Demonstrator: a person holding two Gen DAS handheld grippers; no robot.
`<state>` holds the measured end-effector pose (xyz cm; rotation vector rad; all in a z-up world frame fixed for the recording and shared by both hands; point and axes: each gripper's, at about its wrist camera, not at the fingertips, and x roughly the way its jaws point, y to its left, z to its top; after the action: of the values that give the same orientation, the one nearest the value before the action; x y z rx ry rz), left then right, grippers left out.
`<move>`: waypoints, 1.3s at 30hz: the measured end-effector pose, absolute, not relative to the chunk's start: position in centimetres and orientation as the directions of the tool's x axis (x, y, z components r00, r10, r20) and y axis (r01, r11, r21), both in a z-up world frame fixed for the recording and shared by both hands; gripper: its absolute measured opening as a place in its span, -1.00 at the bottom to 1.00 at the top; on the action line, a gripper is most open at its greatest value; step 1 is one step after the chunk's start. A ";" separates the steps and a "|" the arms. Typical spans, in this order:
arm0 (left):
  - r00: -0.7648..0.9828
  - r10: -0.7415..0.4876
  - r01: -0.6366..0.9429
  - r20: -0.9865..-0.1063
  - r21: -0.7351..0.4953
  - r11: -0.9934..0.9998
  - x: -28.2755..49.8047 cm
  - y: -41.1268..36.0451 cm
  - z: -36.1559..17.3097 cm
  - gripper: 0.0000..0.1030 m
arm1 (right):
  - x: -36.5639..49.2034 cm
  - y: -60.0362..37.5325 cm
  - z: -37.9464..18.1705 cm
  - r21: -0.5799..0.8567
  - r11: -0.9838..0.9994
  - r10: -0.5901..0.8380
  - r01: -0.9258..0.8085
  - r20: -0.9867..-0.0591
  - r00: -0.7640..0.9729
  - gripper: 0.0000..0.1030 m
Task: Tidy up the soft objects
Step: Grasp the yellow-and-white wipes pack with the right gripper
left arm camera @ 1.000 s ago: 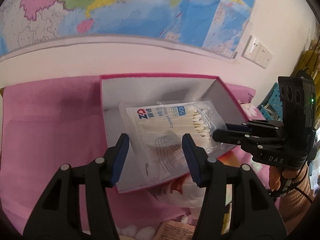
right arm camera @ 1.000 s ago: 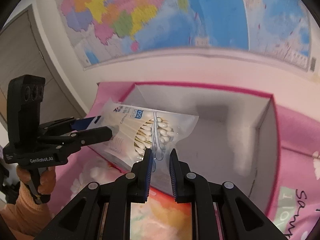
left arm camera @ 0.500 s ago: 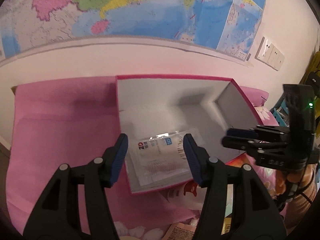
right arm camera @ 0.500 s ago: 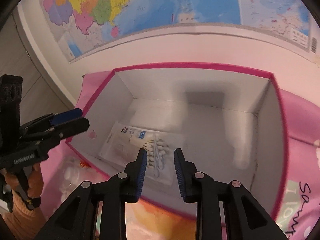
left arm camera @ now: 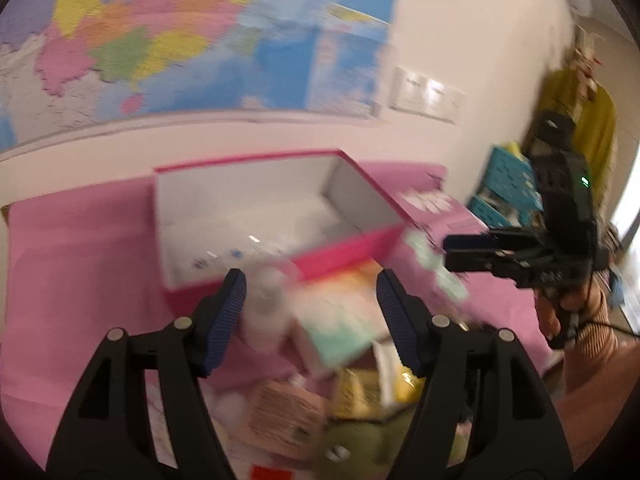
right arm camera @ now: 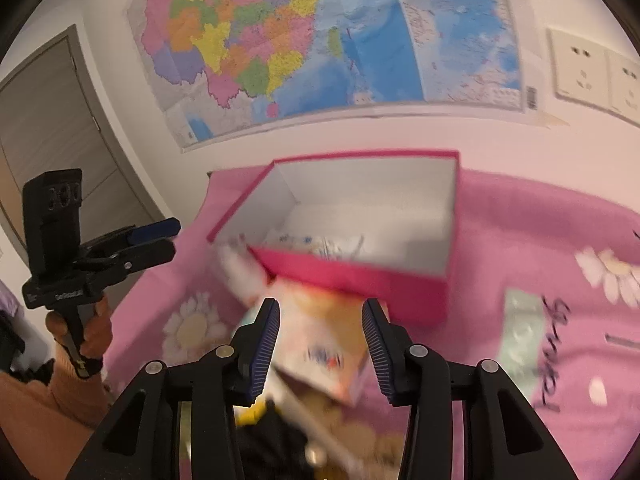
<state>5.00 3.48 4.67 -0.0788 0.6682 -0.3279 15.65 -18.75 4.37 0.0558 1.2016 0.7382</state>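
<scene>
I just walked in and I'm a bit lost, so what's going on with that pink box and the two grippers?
A person holds a gripper in each hand over a pink blanket. A packet lies in the pink box. The left gripper and right gripper have just been opening and hold nothing; both hang above the pile of packets and a small bottle in front of the box, which are blurred and not yet sorted.

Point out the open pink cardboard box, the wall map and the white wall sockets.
Open pink cardboard box (right arm camera: 352, 276): right wrist view, on its pink front wall.
Wall map (right arm camera: 248, 48): right wrist view, on the coloured regions.
White wall sockets (right arm camera: 580, 66): right wrist view, on the left plate's face.
</scene>
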 end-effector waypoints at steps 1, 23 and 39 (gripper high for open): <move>0.721 -0.341 0.291 -0.604 -0.183 0.939 4.7 2.9 4.3 0.34 | 14.9 -19.4 4.3 0.416 0.773 0.540 -0.478 -0.828 0.153 -0.15; 0.481 -0.437 0.380 -0.760 -0.268 0.885 4.1 -2.6 -3.5 0.33 | 6.9 -24.1 1.8 0.521 0.765 0.568 -0.379 -0.823 0.015 -0.20; 0.435 -0.474 0.381 -0.766 -0.320 0.867 4.2 -3.1 -3.8 -0.13 | 7.0 -23.4 0.8 0.490 0.778 0.542 -0.394 -0.840 0.027 -0.73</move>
<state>4.17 -3.05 -3.78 -0.1049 0.9871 -0.5330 6.96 -23.43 0.81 0.1335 1.3640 0.7266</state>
